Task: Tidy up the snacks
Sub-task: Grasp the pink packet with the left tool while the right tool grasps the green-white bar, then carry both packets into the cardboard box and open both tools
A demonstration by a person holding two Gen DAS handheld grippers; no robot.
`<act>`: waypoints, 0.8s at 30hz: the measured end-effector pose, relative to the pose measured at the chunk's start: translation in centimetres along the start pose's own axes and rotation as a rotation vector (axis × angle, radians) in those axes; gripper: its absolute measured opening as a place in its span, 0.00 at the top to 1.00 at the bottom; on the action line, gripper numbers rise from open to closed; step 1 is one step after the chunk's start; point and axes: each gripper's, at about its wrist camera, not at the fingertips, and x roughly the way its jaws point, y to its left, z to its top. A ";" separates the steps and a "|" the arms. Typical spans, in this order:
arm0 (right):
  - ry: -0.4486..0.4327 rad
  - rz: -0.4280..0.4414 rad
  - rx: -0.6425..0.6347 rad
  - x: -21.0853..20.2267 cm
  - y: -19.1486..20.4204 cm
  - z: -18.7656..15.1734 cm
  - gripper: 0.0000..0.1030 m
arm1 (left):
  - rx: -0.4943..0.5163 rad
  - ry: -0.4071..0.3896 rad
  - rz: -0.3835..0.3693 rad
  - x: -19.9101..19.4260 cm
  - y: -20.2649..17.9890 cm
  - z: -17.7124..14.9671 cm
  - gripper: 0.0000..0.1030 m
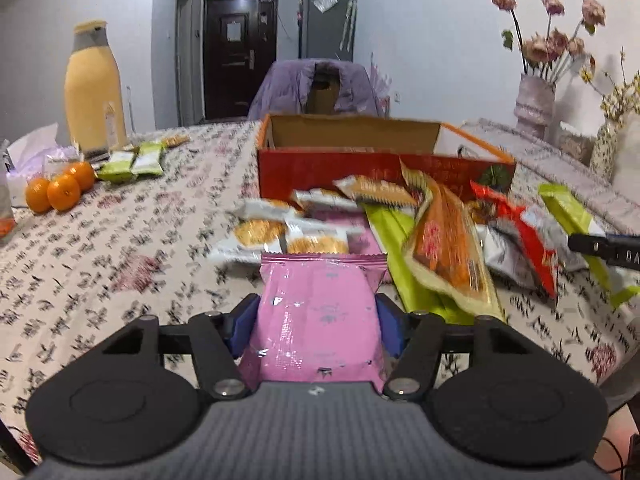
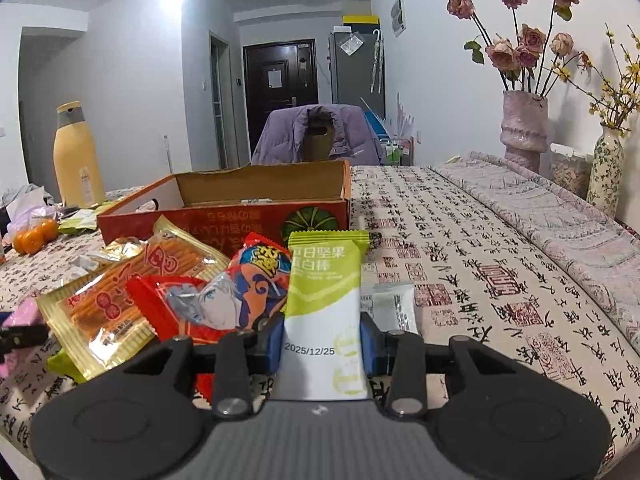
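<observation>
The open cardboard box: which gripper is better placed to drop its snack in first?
Probably the left. The left gripper, holding the pink packet, faces the box head-on. The right gripper, holding the green bar, sees it off to the left.

My pink packet sits low in the frame's centre, the green-and-white bar upright at centre, and the open red box behind.

Even indoor light from a ceiling glow at upper left, soft shadows, motion blur smearing the snack packets in the left view, right view sharp, glare on foil wrappers, fisheye bending, dark corner vignettes
</observation>
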 end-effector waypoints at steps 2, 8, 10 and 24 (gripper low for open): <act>-0.008 0.002 -0.005 0.0 0.1 0.3 0.64 | -0.002 -0.033 0.005 -0.4 0.1 0.8 0.39; -0.050 0.006 -0.026 0.3 0.6 1.6 0.64 | 0.004 -0.100 0.007 -0.4 -0.2 3.7 0.39; -0.066 0.010 -0.027 0.6 0.7 2.2 0.64 | 0.013 -0.121 0.009 -0.1 -0.5 4.7 0.39; -0.152 0.054 -0.062 4.7 2.1 10.3 0.64 | 0.017 -0.181 -0.005 3.7 -2.4 13.9 0.39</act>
